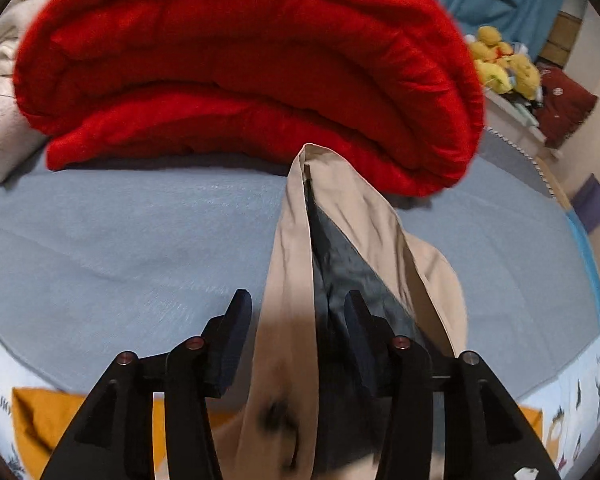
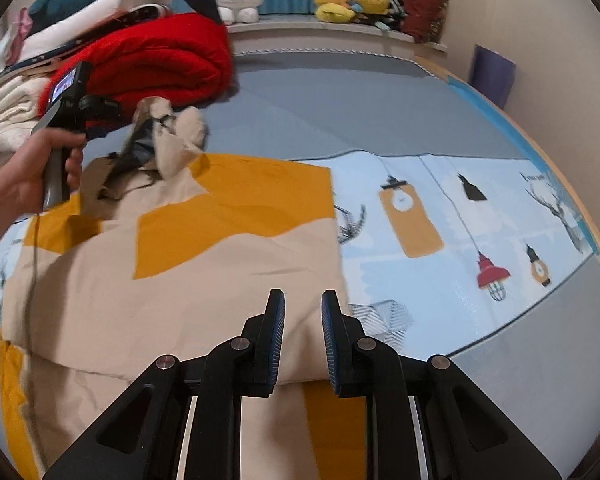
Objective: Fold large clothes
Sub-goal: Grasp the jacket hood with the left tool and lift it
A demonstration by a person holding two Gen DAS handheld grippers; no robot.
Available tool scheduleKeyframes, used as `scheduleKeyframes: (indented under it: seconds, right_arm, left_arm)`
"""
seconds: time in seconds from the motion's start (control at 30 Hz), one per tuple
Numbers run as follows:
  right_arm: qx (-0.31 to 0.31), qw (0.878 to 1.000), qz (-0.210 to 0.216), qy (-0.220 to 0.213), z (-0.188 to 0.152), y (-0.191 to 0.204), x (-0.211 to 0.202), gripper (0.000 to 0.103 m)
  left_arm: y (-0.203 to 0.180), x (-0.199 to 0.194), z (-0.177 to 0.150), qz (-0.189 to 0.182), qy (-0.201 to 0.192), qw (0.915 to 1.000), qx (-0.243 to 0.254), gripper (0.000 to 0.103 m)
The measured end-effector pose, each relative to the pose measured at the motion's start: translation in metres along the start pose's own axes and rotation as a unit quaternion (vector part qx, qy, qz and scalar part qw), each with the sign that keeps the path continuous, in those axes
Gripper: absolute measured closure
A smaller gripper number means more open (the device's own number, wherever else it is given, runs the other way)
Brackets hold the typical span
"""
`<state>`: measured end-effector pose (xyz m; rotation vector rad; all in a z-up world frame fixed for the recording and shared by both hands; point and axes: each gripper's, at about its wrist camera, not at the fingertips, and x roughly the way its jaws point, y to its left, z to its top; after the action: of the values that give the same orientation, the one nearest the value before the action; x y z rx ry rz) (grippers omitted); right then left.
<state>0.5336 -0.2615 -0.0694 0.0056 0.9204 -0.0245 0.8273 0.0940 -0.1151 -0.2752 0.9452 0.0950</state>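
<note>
On the bed (image 2: 340,92) our left gripper (image 1: 296,312), fingers parted around a lifted flap, and right gripper (image 2: 302,308), narrowly agape, leave the coat (image 2: 204,280) half-folded.

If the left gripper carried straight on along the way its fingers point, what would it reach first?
The left gripper already has the beige garment lying between its open fingers; further ahead, the folded red blanket looks to be next, though depth is unclear.
</note>
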Motion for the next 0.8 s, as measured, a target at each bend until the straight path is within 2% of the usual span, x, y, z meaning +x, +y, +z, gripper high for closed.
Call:
scheduleKeyframes:
  seconds: [0.07, 0.1, 0.13, 0.17, 0.2, 0.23, 0.3, 0.4, 0.47, 0.6, 0.73, 0.8]
  right_arm:
    - [0.009, 1.000, -0.003, 0.007, -0.001, -0.003, 0.005, 0.083]
    - [0.012, 1.000, -0.003, 0.011, -0.002, -0.003, 0.008, 0.083]
    - [0.012, 1.000, -0.004, 0.011, -0.001, -0.003, 0.008, 0.083]
    - [0.011, 1.000, -0.005, 0.011, -0.001, -0.003, 0.009, 0.083]
    - [0.010, 1.000, -0.004, 0.012, -0.002, -0.003, 0.008, 0.083]
    - [0.012, 1.000, -0.002, 0.012, -0.002, -0.003, 0.007, 0.083]
    - [0.016, 1.000, 0.006, 0.015, -0.001, -0.004, 0.005, 0.083]
    - [0.027, 1.000, 0.007, 0.014, 0.002, -0.011, -0.004, 0.083]
    - [0.037, 0.999, 0.012, 0.007, 0.006, -0.016, -0.014, 0.083]
    - [0.049, 0.998, 0.025, -0.019, 0.010, -0.024, -0.044, 0.083]
    - [0.063, 0.996, 0.041, -0.039, 0.008, -0.029, -0.067, 0.083]
    - [0.077, 0.995, 0.053, -0.044, 0.006, -0.032, -0.075, 0.083]
  left_arm:
    - [-0.003, 0.017, 0.007, 0.005, 0.013, 0.9999, -0.002, 0.060]
    - [-0.003, 0.023, 0.010, 0.006, 0.017, 0.9998, -0.004, 0.063]
    - [-0.004, 0.028, 0.013, 0.006, 0.020, 0.9998, -0.004, 0.081]
    - [-0.006, 0.033, 0.014, 0.008, 0.030, 0.9995, 0.003, 0.092]
    - [-0.008, 0.036, 0.015, 0.017, 0.042, 0.9989, 0.013, 0.096]
    - [-0.010, 0.031, 0.014, 0.020, 0.042, 0.9986, 0.025, 0.098]
    - [-0.014, 0.009, 0.011, 0.001, 0.017, 0.9990, 0.042, 0.100]
    - [-0.025, -0.044, -0.007, -0.033, -0.010, 0.9959, 0.084, 0.100]
    - [-0.033, -0.102, -0.033, -0.050, -0.039, 0.9898, 0.128, 0.101]
    - [-0.034, -0.196, -0.097, -0.078, -0.064, 0.9805, 0.168, 0.101]
    - [-0.027, -0.253, -0.159, -0.077, -0.071, 0.9772, 0.185, 0.101]
    - [-0.014, -0.280, -0.201, -0.055, -0.081, 0.9786, 0.181, 0.101]
